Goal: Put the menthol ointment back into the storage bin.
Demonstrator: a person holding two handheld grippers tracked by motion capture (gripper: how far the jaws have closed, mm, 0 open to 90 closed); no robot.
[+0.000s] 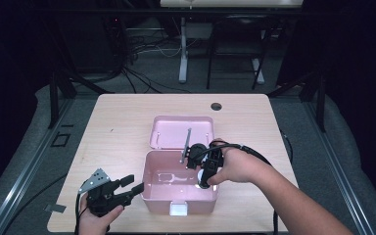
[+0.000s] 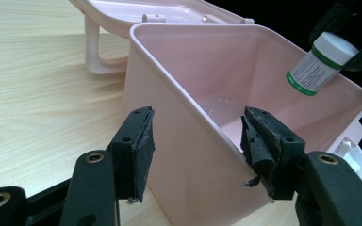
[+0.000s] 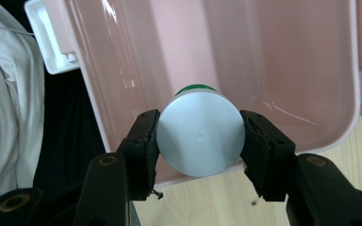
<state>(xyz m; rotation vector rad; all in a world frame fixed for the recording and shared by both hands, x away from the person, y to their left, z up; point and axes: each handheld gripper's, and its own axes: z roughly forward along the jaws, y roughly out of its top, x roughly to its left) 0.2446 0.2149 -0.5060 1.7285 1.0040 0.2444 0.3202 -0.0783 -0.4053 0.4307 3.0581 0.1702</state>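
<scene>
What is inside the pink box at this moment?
The pink box looks bare inside; its floor shows reflections. The right gripper holds a white-capped bottle above the opening. That bottle hides some floor.

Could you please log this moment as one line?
right gripper: shut on bottle | over open pink box | left gripper: open, astride box wall

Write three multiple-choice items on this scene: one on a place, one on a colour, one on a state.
1. Where is the bottle?
A. Over the open box
B. On the table left of the box
C. On the lid

2. What colour is the box?
A. Blue
B. Pink
C. Yellow

3. How are the left gripper's jaws?
A. Shut on the bottle
B. Shut on the lid
C. Open, either side of a box wall

Answers:
1. A: the right gripper holds it above the box's inside.
2. B: walls and lid are pink.
3. C: neither pad touches the wall between them.
</scene>
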